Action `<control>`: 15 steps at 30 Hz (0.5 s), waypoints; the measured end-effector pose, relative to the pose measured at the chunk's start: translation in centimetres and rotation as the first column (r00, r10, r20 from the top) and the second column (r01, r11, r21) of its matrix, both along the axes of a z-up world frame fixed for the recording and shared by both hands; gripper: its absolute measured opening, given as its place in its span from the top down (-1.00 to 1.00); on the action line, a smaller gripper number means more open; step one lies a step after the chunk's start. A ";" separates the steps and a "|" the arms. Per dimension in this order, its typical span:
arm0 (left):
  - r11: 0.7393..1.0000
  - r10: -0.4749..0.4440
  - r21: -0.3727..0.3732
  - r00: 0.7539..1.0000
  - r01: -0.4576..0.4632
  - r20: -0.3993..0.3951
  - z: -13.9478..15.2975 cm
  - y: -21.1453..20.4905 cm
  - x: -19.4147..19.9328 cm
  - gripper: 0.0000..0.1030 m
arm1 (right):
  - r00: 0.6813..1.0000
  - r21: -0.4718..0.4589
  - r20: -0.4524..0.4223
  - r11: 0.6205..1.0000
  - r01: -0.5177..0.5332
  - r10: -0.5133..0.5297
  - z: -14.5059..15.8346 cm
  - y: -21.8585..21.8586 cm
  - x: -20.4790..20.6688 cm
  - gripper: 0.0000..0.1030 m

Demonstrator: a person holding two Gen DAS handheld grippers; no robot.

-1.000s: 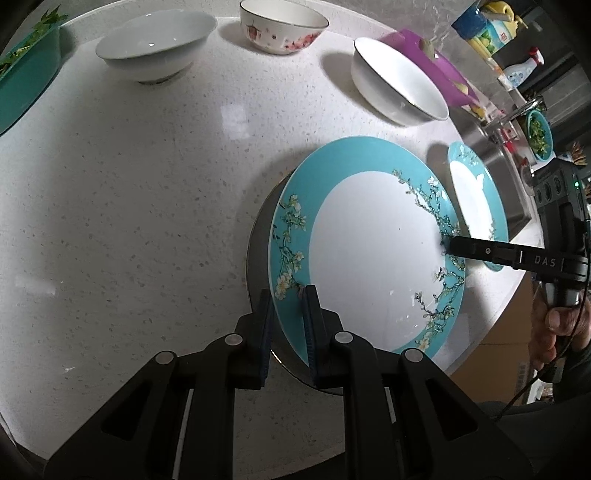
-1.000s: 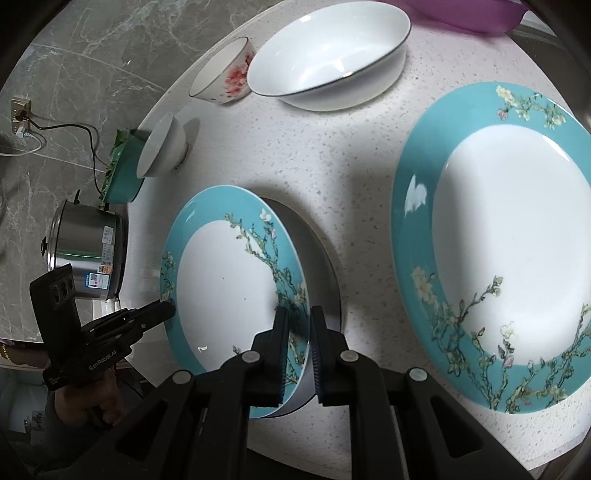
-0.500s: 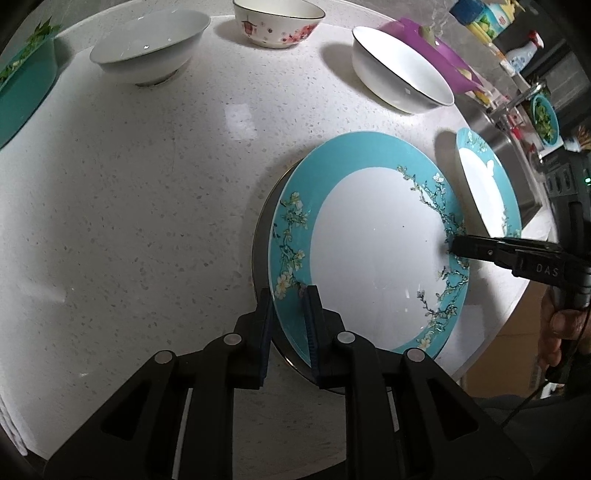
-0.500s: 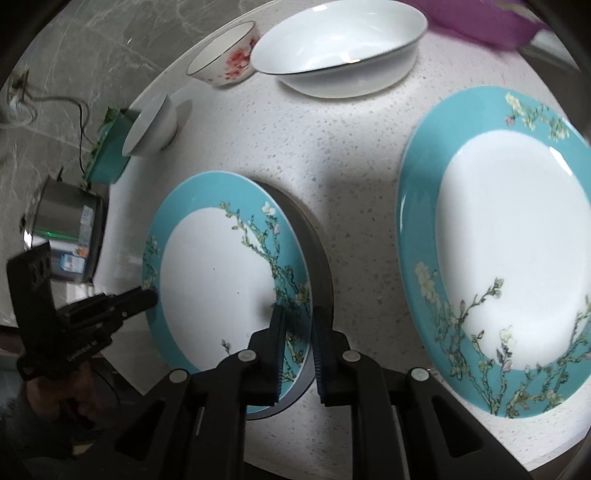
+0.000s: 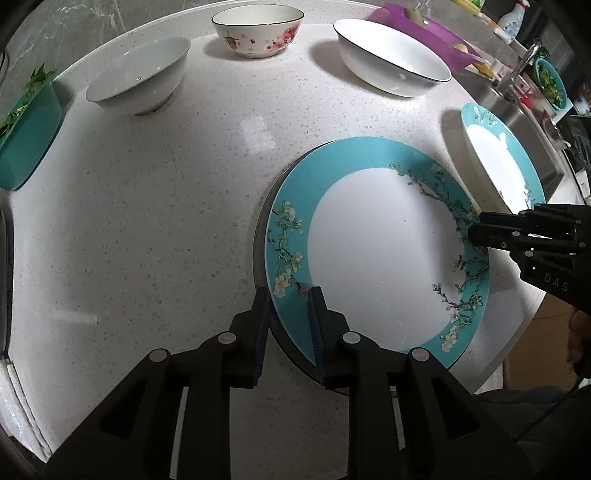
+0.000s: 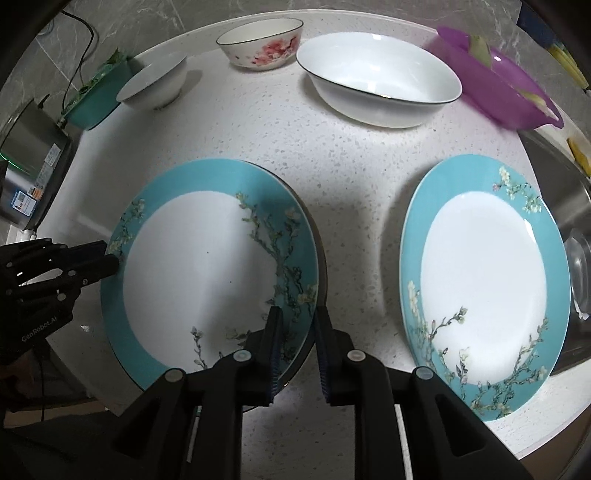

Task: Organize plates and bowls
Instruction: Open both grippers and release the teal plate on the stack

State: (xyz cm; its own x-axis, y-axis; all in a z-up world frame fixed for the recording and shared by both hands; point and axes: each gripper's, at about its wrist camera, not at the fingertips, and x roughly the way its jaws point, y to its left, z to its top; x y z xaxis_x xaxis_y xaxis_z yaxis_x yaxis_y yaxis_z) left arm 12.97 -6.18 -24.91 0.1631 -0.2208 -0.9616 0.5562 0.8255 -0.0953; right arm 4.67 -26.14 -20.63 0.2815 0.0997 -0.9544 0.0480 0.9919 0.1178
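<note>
A teal-rimmed floral plate (image 5: 376, 251) lies on a dark grey plate (image 5: 260, 254) near the counter's front edge; it also shows in the right wrist view (image 6: 207, 266). My left gripper (image 5: 288, 314) straddles its near rim, jaws slightly parted around it. My right gripper (image 6: 297, 332) stands at the opposite rim, jaws slightly apart, and shows in the left wrist view (image 5: 480, 230). A second teal plate (image 6: 484, 280) lies to the right.
A white bowl (image 5: 140, 79), a floral bowl (image 5: 258, 31) and a wide white bowl (image 5: 391, 61) stand at the back. A purple bowl (image 6: 498, 92), a teal container with greens (image 5: 26, 129), a sink (image 6: 569, 206) and a steel cooker (image 6: 29, 170) surround the counter.
The teal plate has come down from a tilt to lie flat on the grey plate. Both grippers' jaws have opened a little around its rim.
</note>
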 end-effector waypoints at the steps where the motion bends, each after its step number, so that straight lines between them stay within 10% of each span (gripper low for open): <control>1: 1.000 0.001 -0.004 1.000 -0.001 -0.002 0.0 0.0 0.0 0.63 | 1.000 0.005 0.001 1.000 0.004 -0.004 0.0 -0.2 0.0 0.61; 8: 1.000 0.003 -0.017 1.000 -0.003 -0.005 0.0 0.6 0.3 0.60 | 0.999 0.025 0.024 0.999 0.028 -0.029 -0.2 0.2 -0.5 0.28; 12: 0.999 0.003 -0.035 1.000 -0.003 0.008 0.4 1.1 0.8 -0.28 | 0.997 0.035 0.033 0.997 0.075 -0.076 -0.1 0.3 -1.0 -0.11; 15: 0.998 -0.008 -0.065 1.000 0.010 0.025 1.6 1.2 1.2 -0.48 | 0.991 0.057 0.054 0.991 0.118 -0.121 0.8 -0.1 -1.6 -0.23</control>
State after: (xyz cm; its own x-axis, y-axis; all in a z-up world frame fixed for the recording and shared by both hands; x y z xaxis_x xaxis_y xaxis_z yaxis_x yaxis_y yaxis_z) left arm 14.21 -5.01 -23.34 0.1848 -0.2848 -0.9406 0.5665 0.8129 -0.1349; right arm 3.04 -26.25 -19.84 0.3487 0.1123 -0.9305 0.1571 0.9717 0.1762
